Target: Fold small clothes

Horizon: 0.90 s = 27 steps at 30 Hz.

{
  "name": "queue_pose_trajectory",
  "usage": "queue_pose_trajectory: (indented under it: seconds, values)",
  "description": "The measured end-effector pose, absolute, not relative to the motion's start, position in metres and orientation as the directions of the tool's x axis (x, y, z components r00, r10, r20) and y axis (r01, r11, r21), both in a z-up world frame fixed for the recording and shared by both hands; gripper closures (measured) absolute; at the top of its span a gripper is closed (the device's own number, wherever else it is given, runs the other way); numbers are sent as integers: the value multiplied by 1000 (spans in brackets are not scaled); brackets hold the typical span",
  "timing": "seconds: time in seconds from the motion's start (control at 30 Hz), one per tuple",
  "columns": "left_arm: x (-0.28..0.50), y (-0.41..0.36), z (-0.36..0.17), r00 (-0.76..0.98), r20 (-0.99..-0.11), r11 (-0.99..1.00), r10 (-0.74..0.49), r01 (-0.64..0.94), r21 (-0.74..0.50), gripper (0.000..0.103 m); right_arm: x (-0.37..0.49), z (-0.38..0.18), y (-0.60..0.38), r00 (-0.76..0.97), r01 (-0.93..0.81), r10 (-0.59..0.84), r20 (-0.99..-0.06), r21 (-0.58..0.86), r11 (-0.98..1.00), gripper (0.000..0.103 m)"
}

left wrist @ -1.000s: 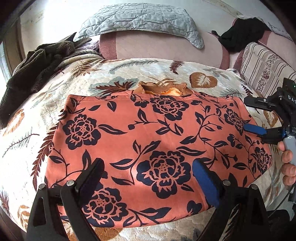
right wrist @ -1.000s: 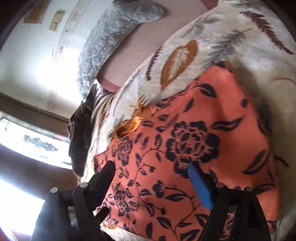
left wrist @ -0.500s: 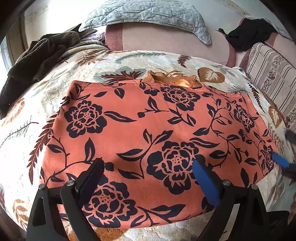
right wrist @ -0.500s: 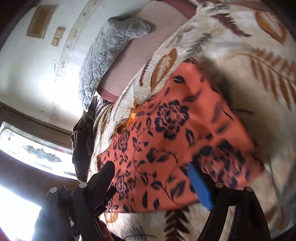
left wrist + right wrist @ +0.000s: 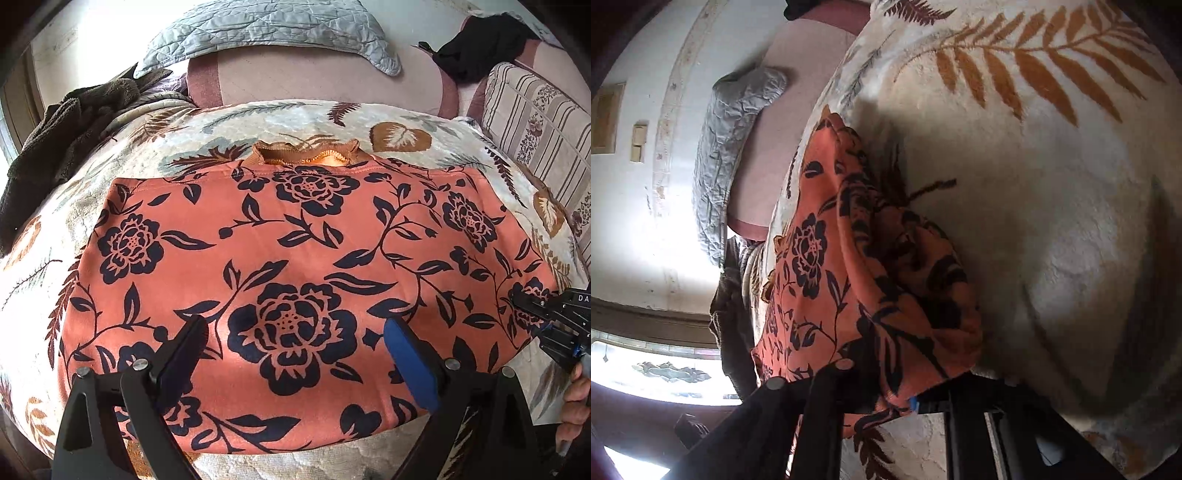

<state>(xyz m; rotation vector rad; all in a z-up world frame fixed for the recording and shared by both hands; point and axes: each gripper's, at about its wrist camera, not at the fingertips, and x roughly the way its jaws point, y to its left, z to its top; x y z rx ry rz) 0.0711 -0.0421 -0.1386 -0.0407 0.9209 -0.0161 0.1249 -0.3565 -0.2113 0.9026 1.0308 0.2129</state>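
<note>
An orange top with dark blue flowers (image 5: 295, 266) lies spread flat on a bed with a leaf-print cover (image 5: 295, 122). In the left wrist view it fills the middle of the frame. Its brown neck opening (image 5: 306, 155) is at the upper middle, pointing to the far side of the bed.

The left claw (image 5: 295, 354) is at the bottom of that frame, over the near edge of the top. Its two fingers stand wide apart, one black and one with a blue pad (image 5: 410, 365). Nothing is between them, and they do not pinch the cloth.

The right claw (image 5: 532, 314) shows at the right edge of the left wrist view, at the right side of the top. A hand (image 5: 576, 398) holds it from the lower right. In the right wrist view the right claw (image 5: 886, 398) is at the bottom middle of the frame. Its fingers have just snapped together and now pinch the edge of the orange top (image 5: 871, 295). The cloth bunches up there in folds, in the middle of the frame.

A grey quilted pillow (image 5: 266, 29) lies at the top of the left wrist view. A dark brown cloth (image 5: 62, 129) sits in a heap at the upper left. A black cloth (image 5: 480, 48) lies at the upper right, above a striped cushion (image 5: 535, 122).
</note>
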Motion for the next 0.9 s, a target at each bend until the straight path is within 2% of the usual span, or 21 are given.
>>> queue_pose_trajectory:
  seconds: [0.1,0.13,0.17,0.2,0.23,0.27,0.3,0.33,0.37,0.43,0.53,0.7,0.73,0.77,0.87,0.9]
  values:
    - [66,-41,-128,662,-749,999,-19,-15,-38,7,103,-159,-338,622,94,406,-669,579,810,94]
    - [67,-42,-130,669,-743,999,-3,-24,-25,7,100,-154,-332,626,76,365,-689,520,851,94]
    - [73,-46,-137,655,-755,999,20,-34,-3,7,105,-161,-328,594,71,352,-723,483,873,89]
    - [82,-51,-149,614,-789,999,32,-32,16,7,114,-177,-329,528,75,370,-764,476,876,86]
    - [92,-55,-162,555,-831,1000,29,-15,24,7,119,-192,-337,472,100,429,-771,530,842,81]
    - [94,-56,-168,551,-834,999,37,-12,36,5,116,-193,-350,495,123,485,-721,611,782,77]
    - [92,-57,-164,580,-814,999,36,-10,37,5,115,-190,-361,509,147,501,-700,644,751,72]
    - [91,-56,-162,583,-812,999,29,-3,34,5,113,-184,-370,522,157,494,-695,648,745,62]
    - [91,-55,-162,582,-813,1000,19,0,23,5,113,-176,-377,542,146,495,-679,657,740,46]
    - [92,-52,-165,582,-813,1000,6,4,10,4,125,-162,-389,573,108,492,-655,655,748,31]
    - [90,-54,-166,595,-804,1000,11,8,20,4,178,-157,-395,520,26,586,-622,697,717,31]
    - [88,-54,-167,596,-803,1000,8,6,14,4,272,-178,-370,323,-31,595,-736,620,784,34]
    - [89,-53,-167,596,-803,1000,7,5,12,4,284,-180,-362,310,-39,551,-775,569,822,56]
    - [89,-53,-167,597,-802,1000,5,6,11,4,292,-179,-354,306,-49,497,-812,508,860,86]
    - [90,-53,-168,600,-800,1000,2,7,8,2,303,-173,-347,351,-17,377,-857,397,918,85]
    - [90,-53,-169,601,-800,1000,2,7,8,2,303,-172,-348,382,13,344,-858,377,926,81]
